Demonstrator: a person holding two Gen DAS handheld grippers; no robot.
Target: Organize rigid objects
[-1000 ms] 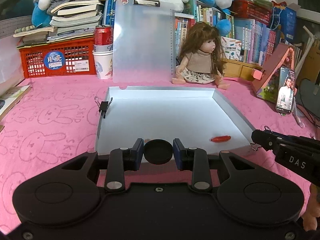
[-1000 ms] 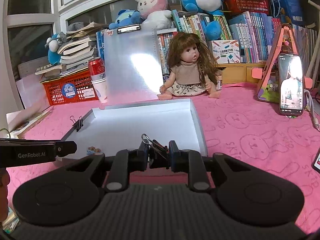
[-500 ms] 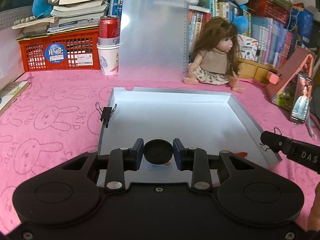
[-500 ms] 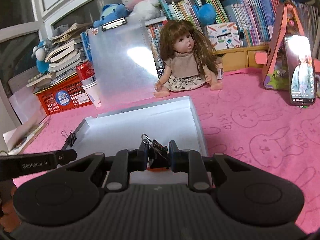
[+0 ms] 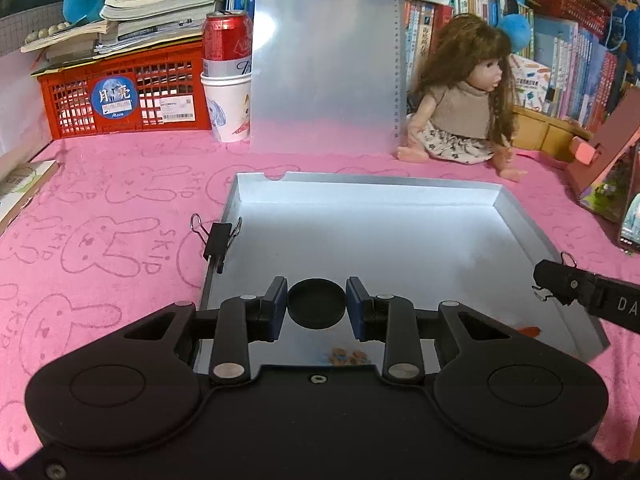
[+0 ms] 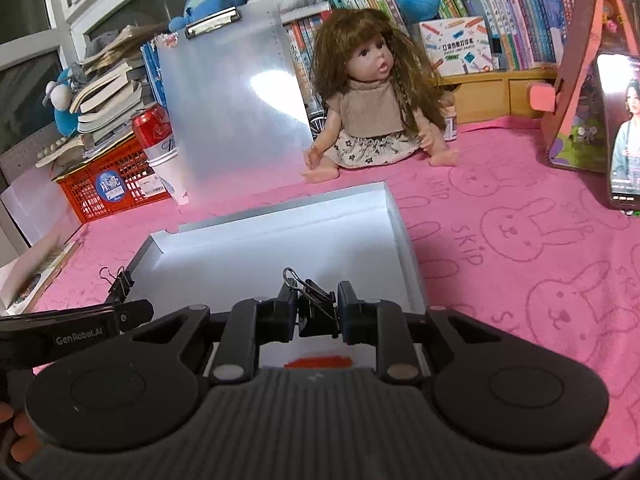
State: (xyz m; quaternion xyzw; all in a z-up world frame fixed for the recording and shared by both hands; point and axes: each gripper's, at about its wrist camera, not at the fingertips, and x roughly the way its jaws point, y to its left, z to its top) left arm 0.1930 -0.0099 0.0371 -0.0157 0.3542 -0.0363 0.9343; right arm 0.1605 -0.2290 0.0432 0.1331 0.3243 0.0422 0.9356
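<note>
A round cap is held between the fingers of the left gripper, above the near part of the tray. Just below and behind the cap, small pieces are seen lying in the tray. A binder clip is fixed on the tray's wall ahead and to the left of this claw. A second binder clip is held by the right gripper, with a flat object lying in the tray beneath it. Far ahead, a doll is seated beyond the tray, right of a clipboard
</note>
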